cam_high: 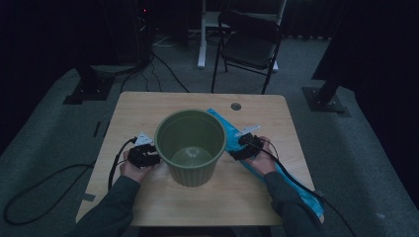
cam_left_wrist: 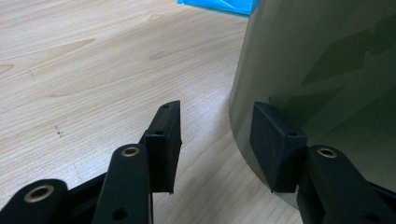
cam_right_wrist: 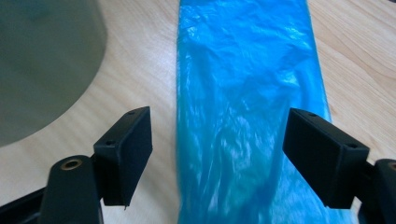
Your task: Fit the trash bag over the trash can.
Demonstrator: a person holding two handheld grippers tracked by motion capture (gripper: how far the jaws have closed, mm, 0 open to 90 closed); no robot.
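High view first: a round olive-green plastic bucket (cam_high: 190,146) stands upright in the middle of a light wooden table (cam_high: 148,103), with a long flat blue plastic bag (cam_high: 274,168) lying on the tabletop just to its right, running from behind the bucket toward the near right corner.

The left gripper (cam_high: 148,157) sits low at the bucket's left side, held in the person's left hand (cam_high: 132,170). From the left gripper view its jaws are parted a fair bit with nothing between them. One jaw is over bare wood, the other is right up against the bucket's wall; can't tell if it actually touches.

The right gripper (cam_high: 239,150) is at the bucket's right side, over the bag. In the right gripper view its jaws are spread wide, one on each side of the blue plastic, gripping nothing. The bucket's wall is off to that view's left.

Beyond the table there's a black folding chair (cam_high: 249,44) on the grey carpet.
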